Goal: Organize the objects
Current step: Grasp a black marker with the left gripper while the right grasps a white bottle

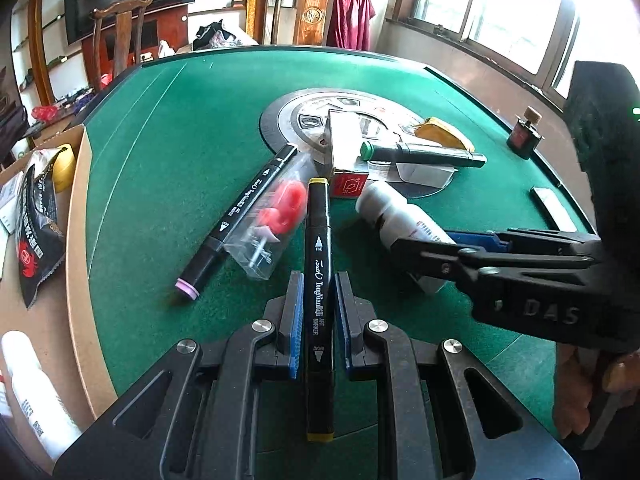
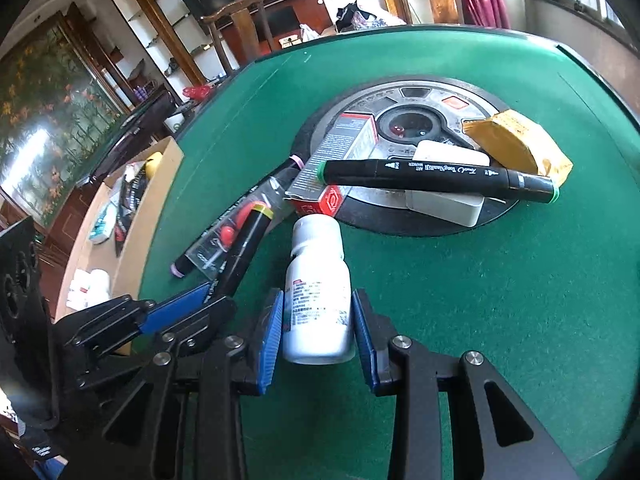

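Here left hand-held gripper [image 1: 317, 312] clamps "Touch TongNianRiJi ART MARKER" marker [image 1: 319, 280]; right hand-held gripper [image 2: 318, 320] grips white bottle [image 2: 318, 300].

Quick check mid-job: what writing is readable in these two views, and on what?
"Touch TongNianRiJi ART MARKER", "FINE", "BROAD": yellow-capped marker in the left gripper.
Same brand, mirrored by angle: green-capped marker.
"DAS": right gripper.
White bottle label, grey box print, black packet: too small or blurred.
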The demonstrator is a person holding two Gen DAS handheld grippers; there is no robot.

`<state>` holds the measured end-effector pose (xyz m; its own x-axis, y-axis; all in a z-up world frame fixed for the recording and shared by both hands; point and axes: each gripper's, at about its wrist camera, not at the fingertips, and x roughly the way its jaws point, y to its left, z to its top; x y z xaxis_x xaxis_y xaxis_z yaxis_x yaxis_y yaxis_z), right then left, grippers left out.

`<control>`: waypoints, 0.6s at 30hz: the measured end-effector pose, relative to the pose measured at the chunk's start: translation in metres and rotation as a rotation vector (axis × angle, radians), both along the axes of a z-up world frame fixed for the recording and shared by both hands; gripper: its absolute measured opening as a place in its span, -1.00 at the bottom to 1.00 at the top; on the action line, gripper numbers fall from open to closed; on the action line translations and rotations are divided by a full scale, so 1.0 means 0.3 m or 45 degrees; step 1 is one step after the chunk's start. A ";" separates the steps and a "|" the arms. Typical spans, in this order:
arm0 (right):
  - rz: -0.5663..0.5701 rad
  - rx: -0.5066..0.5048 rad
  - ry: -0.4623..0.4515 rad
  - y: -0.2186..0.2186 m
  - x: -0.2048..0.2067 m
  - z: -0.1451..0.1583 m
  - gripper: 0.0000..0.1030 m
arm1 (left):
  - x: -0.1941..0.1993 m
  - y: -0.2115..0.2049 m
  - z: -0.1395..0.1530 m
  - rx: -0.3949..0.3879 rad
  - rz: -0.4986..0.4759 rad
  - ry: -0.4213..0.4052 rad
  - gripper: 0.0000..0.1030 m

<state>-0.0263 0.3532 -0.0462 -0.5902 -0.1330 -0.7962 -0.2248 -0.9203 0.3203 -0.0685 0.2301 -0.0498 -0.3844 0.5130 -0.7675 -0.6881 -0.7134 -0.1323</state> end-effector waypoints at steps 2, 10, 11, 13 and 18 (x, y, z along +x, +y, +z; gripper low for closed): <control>-0.001 0.023 0.017 -0.003 0.001 0.000 -0.34 | 0.001 -0.001 0.000 0.000 0.000 0.001 -0.72; -0.021 0.011 0.095 0.005 0.027 0.039 -0.35 | 0.000 -0.014 0.018 0.042 0.017 0.005 -0.72; -0.022 0.006 0.105 0.005 0.029 0.043 -0.35 | -0.001 -0.015 0.019 0.046 0.019 0.003 -0.72; -0.013 -0.003 0.117 0.001 0.029 0.048 -0.35 | -0.002 -0.013 0.020 0.045 0.023 0.006 -0.72; 0.010 -0.017 0.133 -0.014 0.030 0.054 -0.35 | -0.002 -0.011 0.021 0.043 0.025 0.006 -0.72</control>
